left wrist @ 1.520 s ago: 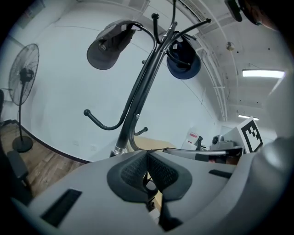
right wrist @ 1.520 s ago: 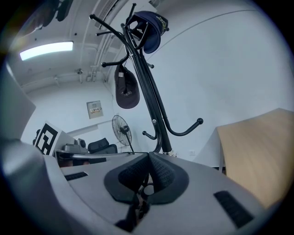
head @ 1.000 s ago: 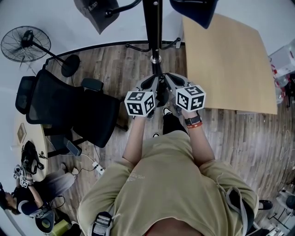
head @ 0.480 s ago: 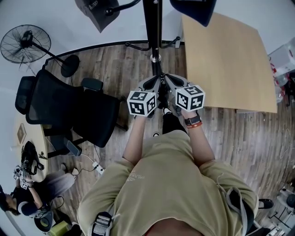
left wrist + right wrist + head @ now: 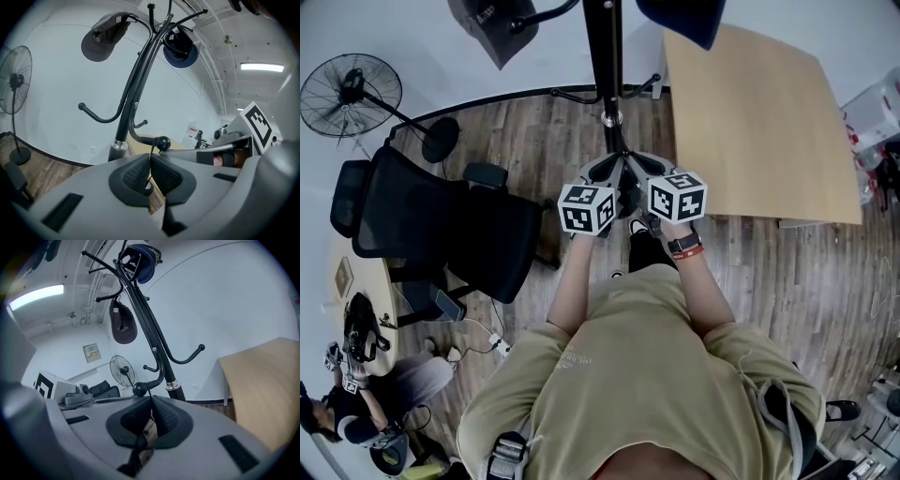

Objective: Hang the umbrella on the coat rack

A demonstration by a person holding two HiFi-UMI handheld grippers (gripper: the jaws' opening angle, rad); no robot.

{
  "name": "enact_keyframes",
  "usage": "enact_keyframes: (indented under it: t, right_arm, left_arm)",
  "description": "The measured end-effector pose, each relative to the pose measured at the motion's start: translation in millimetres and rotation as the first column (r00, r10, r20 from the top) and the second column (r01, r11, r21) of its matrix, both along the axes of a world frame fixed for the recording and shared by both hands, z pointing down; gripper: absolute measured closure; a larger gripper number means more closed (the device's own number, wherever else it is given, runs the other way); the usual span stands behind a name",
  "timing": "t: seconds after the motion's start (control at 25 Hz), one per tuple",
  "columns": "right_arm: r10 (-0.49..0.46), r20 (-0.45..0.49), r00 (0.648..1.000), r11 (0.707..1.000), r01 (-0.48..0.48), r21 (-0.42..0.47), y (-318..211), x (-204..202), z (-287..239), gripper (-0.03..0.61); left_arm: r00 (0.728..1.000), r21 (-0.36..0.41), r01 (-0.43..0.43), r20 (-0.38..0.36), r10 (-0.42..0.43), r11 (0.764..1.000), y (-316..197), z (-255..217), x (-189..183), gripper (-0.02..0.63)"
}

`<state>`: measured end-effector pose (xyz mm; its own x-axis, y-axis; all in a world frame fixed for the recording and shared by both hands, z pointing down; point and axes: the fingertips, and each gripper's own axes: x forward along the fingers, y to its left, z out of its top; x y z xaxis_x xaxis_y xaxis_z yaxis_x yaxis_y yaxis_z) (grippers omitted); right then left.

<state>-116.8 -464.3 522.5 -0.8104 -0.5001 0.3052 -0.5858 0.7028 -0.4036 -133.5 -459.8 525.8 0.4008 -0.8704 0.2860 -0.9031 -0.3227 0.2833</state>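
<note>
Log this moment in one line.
left gripper: shut on strap | right gripper: shut on strap | strap: at coat rack hook tip

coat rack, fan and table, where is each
coat rack [image 5: 133,96]: left gripper view, on its pole.
fan [image 5: 352,91]: head view, on its head.
table [image 5: 759,122]: head view, on its bare top.

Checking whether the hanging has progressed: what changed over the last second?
The right gripper edged slightly toward the left gripper; otherwise nothing visibly moved. Both stay shut on the thin black strap beside the ball-tipped hook of the coat rack.
</note>
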Motion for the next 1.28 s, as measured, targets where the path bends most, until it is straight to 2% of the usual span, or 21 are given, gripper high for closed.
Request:
enact_keyframes:
  t: [0.52,0.76,0.88,1.16,1.28]
  right_arm:
    - [0.046,0.014,0.999,0.999,-0.046,-0.001,2,16,-2,0.561]
    - [0.074,-0.008,0.997,0.997,-0.074,0.031,7,26,-5,0.561]
    - [0.088,0.020,0.996,0.996,-0.088,0.033,11,30,-11,0.561]
    - [0.161,0.011,0.987,0.977,-0.161,0.138,26,44,-34,0.561]
    - [0.208,-0.012,0.978,0.954,-0.200,0.221,32,51,-43,0.561]
  left_arm:
    - [1.000,-0.021,-0.006,0.024,0.006,1.000,11,8,7,0.589]
    - [1.000,0.010,0.023,0.004,-0.023,1.000,16,-5,1,0.589]
    - [0.999,0.033,0.040,-0.004,-0.039,0.999,23,-15,-3,0.589]
    - [0.989,0.119,0.135,0.045,-0.141,0.984,46,-42,-24,0.589]
    - [0.983,0.142,0.166,0.057,-0.175,0.976,56,-47,-32,0.589]
